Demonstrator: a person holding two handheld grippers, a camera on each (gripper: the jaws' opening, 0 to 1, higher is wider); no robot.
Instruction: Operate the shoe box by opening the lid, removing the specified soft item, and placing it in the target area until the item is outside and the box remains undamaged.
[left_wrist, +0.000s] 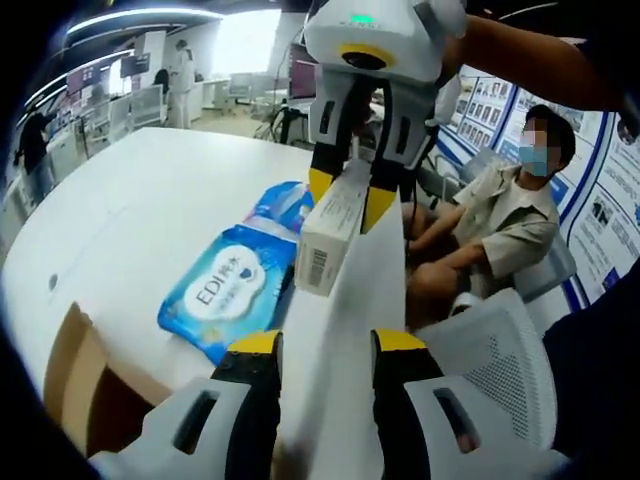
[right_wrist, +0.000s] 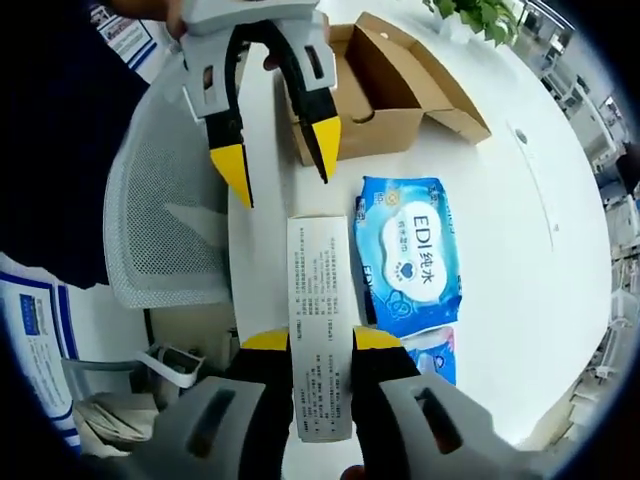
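Note:
My right gripper is shut on a narrow white carton printed with small text, held above the table edge. In the left gripper view the same gripper comes down from the top with the carton between its yellow tips. My left gripper is open, nothing between its jaws, just short of the carton; from the right gripper view it hangs open beyond the carton's far end. A blue wet-wipes pack lies flat on the table. The brown shoe box stands open.
A second blue pack lies beside the first on the white table. A white mesh chair stands at the table edge. A seated person is close by. A green plant stands past the box.

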